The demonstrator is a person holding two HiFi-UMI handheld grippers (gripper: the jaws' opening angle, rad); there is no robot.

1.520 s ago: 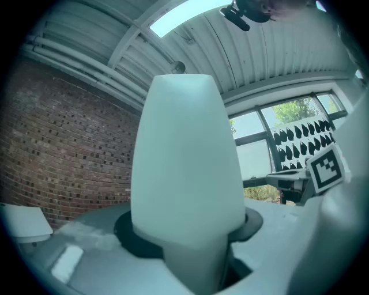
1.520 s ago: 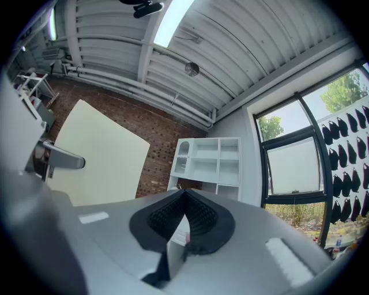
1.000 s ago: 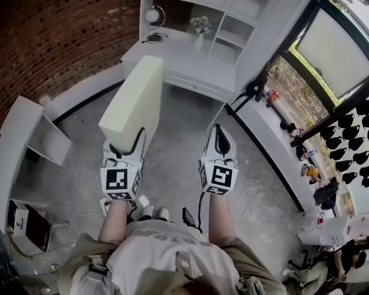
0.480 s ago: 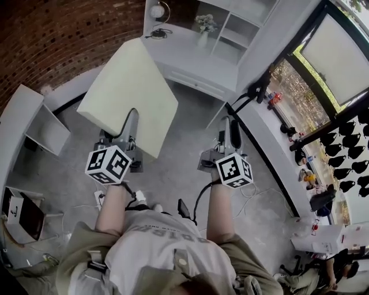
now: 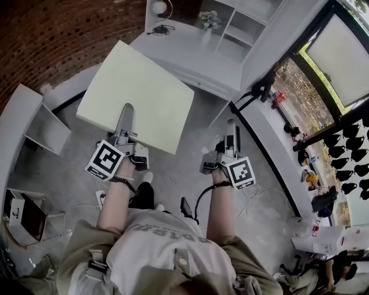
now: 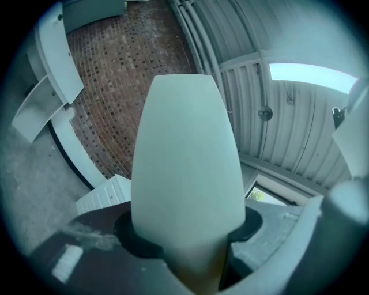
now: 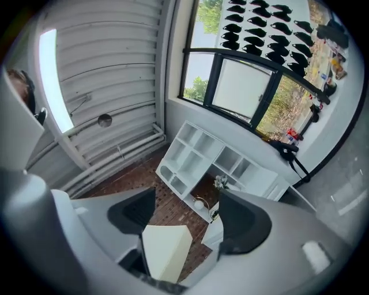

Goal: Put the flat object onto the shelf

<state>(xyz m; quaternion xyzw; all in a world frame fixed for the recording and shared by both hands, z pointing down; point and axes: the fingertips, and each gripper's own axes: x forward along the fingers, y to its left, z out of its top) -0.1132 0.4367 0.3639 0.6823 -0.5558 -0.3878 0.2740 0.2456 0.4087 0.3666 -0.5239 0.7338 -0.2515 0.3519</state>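
Note:
The flat object is a pale cream foam board [image 5: 138, 92], held level above the floor with its broad face up. My left gripper [image 5: 126, 113] is shut on its near edge, and one finger lies across the top. In the left gripper view the board [image 6: 184, 167] fills the middle and is wedged between the dark pads. My right gripper [image 5: 231, 128] hangs apart to the right of the board; its jaws are opening with nothing between them. In the right gripper view [image 7: 187, 218] a corner of the board [image 7: 167, 250] shows beyond the jaws, untouched. The white cubby shelf [image 5: 236, 26] [image 7: 202, 161] stands ahead.
A white desk [image 5: 173, 52] with a lamp [image 5: 158, 8] and a vase [image 5: 206, 36] runs below the shelf. A low white shelf unit [image 5: 29, 124] stands at the left by the brick wall. A long white ledge [image 5: 277, 150] and windows line the right. Cables lie on the grey floor [image 5: 253, 187].
The board has turned from edge-up to lying flat as my left gripper rolled. The right gripper's jaws have parted, and it has rolled and shifted slightly right.

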